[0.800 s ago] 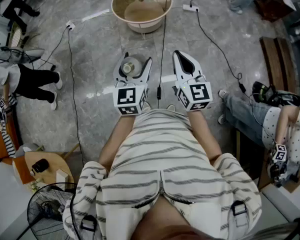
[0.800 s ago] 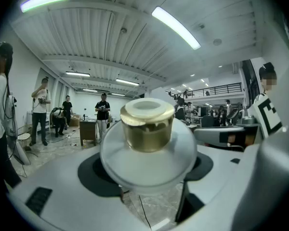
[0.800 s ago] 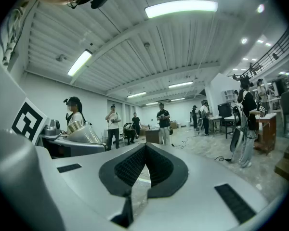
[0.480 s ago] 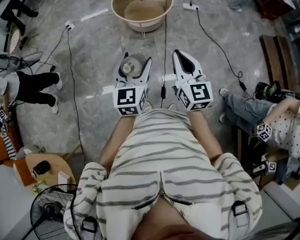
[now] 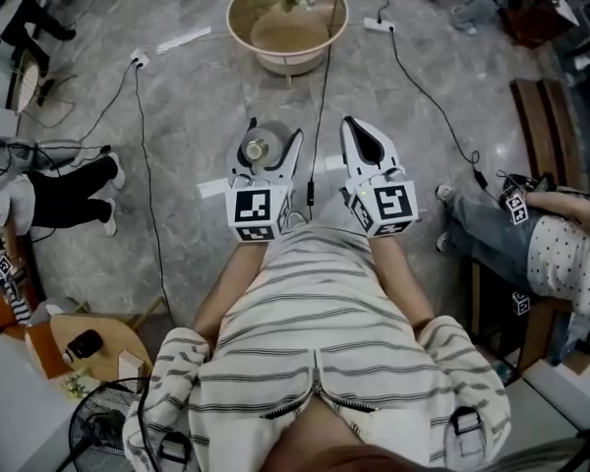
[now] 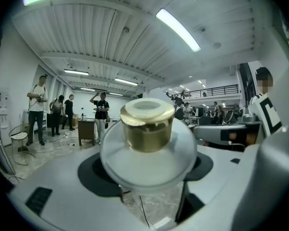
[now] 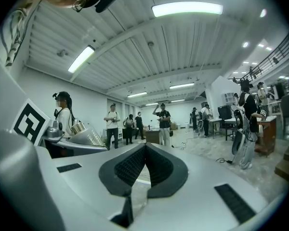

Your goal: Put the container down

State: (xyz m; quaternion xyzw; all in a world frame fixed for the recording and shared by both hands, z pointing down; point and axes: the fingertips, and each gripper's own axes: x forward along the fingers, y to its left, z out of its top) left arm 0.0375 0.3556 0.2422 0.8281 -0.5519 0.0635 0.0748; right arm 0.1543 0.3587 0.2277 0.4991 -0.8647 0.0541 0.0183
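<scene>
A small container (image 5: 259, 148) with a gold cap (image 6: 147, 128) and a frosted round body (image 6: 149, 160) sits between the jaws of my left gripper (image 5: 265, 146). The pads press on both sides of its body, so the gripper is shut on it, held wide, at chest height over the floor. Beside it on the right, my right gripper (image 5: 362, 131) is shut. Its ribbed pads (image 7: 134, 166) meet with nothing between them. In the right gripper view the left gripper (image 7: 67, 139) and the gold cap (image 7: 78, 127) show at the left.
A round beige table (image 5: 238, 28) with flowers stands ahead on the marble floor. Black cables (image 5: 146, 180) and a power strip (image 5: 378, 25) lie around it. People sit at both sides (image 5: 551, 254). A fan (image 5: 103, 426) and a small wooden table (image 5: 123, 337) are at lower left.
Both grippers keep their pose and the container stays held. The whole view has slid a little, so the round table sits lower in the picture. The people at the sides have shifted.
</scene>
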